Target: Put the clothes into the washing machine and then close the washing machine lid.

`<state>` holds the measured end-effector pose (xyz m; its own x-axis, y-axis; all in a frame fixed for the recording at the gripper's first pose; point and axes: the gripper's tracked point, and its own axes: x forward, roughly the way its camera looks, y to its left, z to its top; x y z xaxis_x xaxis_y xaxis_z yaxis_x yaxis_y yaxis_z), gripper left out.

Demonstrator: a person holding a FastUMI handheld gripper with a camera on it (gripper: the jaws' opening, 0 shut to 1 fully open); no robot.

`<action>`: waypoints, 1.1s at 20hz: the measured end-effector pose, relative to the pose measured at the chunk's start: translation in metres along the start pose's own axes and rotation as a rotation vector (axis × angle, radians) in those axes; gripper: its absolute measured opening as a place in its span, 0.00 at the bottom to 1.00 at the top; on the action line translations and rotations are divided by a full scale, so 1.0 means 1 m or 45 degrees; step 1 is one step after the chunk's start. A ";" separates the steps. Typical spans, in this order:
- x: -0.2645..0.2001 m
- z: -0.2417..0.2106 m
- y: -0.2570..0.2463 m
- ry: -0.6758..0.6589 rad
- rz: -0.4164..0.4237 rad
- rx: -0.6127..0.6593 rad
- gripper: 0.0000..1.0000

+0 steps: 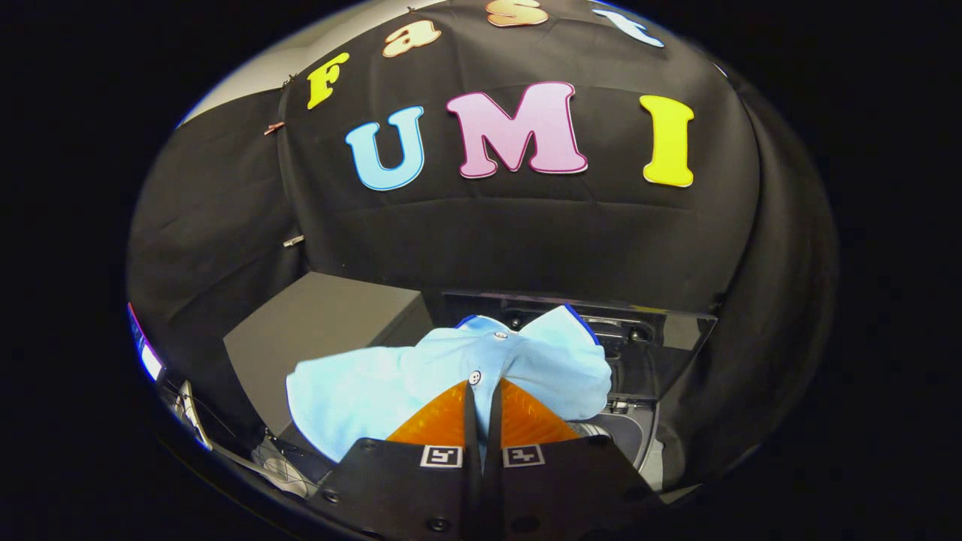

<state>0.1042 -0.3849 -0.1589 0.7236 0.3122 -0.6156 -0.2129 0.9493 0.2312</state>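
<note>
Gripper [481, 394] pinched tight on light-blue shirt [391, 383], held above open washing machine [631, 436]; advise carrying fully over the opening before releasing, so trailing cloth clears the rim.

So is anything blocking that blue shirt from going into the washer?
Nothing visible does. The gripper is shut on the shirt, which hangs over the washer. The lid stands raised behind it, and the opening shows just right of the fingers.

One shirt [421, 376] — one washing machine [639, 361].
</note>
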 end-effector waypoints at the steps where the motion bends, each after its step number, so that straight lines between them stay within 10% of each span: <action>1: 0.007 -0.004 -0.007 0.005 0.006 -0.018 0.05; 22: 0.096 -0.151 -0.072 0.311 -0.231 0.033 0.05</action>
<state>0.0899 -0.4180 -0.3486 0.5685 0.1401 -0.8107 -0.0752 0.9901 0.1184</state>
